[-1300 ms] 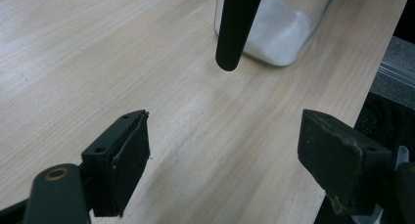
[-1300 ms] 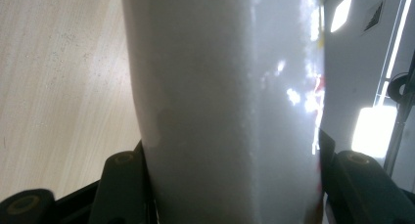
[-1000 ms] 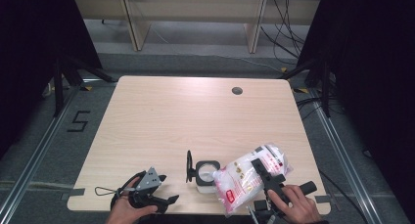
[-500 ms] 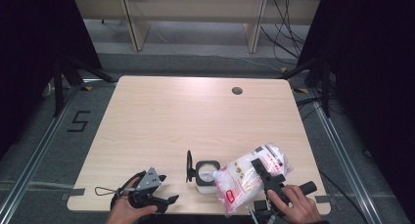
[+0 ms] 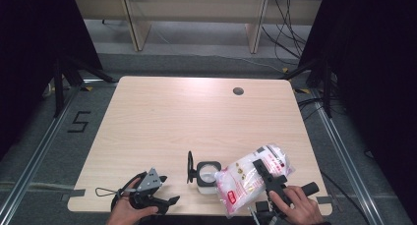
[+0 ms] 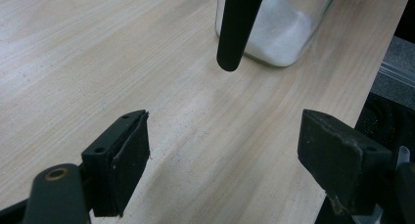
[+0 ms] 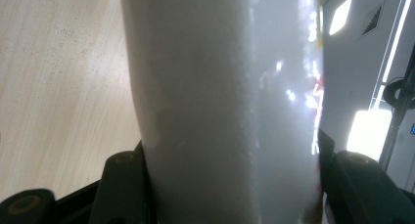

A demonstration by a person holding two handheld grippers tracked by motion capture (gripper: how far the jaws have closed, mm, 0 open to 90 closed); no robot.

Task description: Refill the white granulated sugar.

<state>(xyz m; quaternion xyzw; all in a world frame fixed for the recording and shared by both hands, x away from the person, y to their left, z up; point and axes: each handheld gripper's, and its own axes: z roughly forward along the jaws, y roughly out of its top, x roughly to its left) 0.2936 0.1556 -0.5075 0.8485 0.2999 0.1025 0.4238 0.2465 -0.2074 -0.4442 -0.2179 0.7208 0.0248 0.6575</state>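
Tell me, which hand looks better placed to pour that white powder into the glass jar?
The right. Its tool already clamps the clear plastic bag of white powder beside the square glass jar; the left tool is open, holding nothing.

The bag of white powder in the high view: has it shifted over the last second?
No. The bag, clamped in the right gripper, sits at the same spot beside the glass jar and against the table's near edge.

Floor marking: "5". Bag print unreadable.
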